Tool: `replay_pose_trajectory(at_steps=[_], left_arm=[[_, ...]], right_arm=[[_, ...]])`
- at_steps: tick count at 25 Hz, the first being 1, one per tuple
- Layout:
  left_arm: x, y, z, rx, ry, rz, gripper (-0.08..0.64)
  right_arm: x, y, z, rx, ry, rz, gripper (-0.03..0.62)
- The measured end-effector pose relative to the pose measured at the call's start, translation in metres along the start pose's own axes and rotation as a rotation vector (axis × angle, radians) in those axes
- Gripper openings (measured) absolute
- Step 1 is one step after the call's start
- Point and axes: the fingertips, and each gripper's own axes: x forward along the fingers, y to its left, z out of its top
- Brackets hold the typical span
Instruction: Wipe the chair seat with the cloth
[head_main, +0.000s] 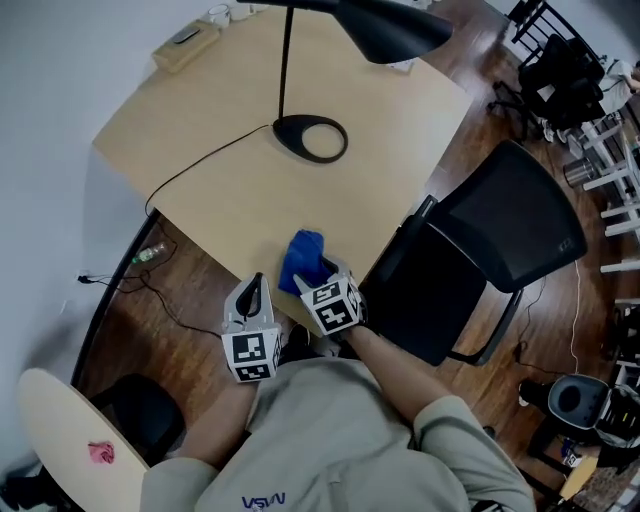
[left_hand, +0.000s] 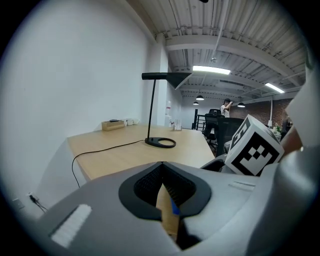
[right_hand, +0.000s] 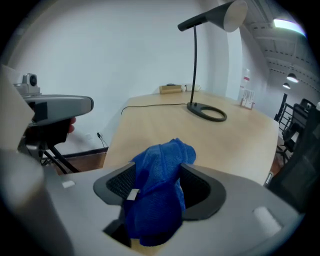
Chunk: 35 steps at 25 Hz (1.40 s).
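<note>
The cloth (head_main: 301, 256) is a bunched blue wad at the near edge of the tabletop (head_main: 250, 190), right in front of us; it sits between the jaws of the right hand-held gripper (right_hand: 159, 172); those jaws stand wide apart, and as far as we can judge the pads are not pressing on it, so we take the cloth to be lying loose there rather than gripped. The left hand-held gripper (left_hand: 162, 167) hangs just beside the right one, on its left, with its jaws together and nothing between them.

What the coming move turns on is where the chair seat (head_main: 425, 295) lies: it is off to the right of the right hand-held gripper, past the tabletop's edge and, we judge, lower than it; the backrest (head_main: 515, 215) rises on the far right side of the seat, so the seat is open toward us. The right hand-held gripper is plainly the nearer of the two; the left one has the right one between itself and the chair.

The wad has no clear long axis; it stands up roughly along the jaws. We judge wiping has not begun; the cloth must first be clamped, then carried right and down.
</note>
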Motion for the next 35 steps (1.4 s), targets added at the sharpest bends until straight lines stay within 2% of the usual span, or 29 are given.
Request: replay_pose_trajectory(at_steps=[5,9,13,18,27,35], left_arm=[[0.004,0.009,-0.01,-0.008,0.022,0.009,0.005],[0.003,0.013,-0.021,-0.008,0.042,-0.002,0.005],[0.006,0.005,-0.021,0.005,0.049,-0.039,0.005],[0.015,-0.016,-0.011,0.022,0.025,-0.116,0.005],[0.027,-0.097,0.001,0.079,-0.001,-0.308,0.005],[0.02,-0.202,0.024,0.178,-0.045,-0.466,0.005]], right_arm=[[0.017,0.0,-0.009,0.012,0.018,-0.012,0.259],[0.02,0.004,-0.01,0.039,-0.007,-0.029,0.196],[0.01,0.003,-0.008,0.097,-0.02,-0.034,0.146],[-0.02,-0.005,-0.005,0.156,-0.073,-0.066,0.133],[-0.107,-0.059,-0.017,0.296,-0.232,-0.227,0.129],[-0.188,-0.122,-0.055,0.4,-0.323,-0.356,0.127]])
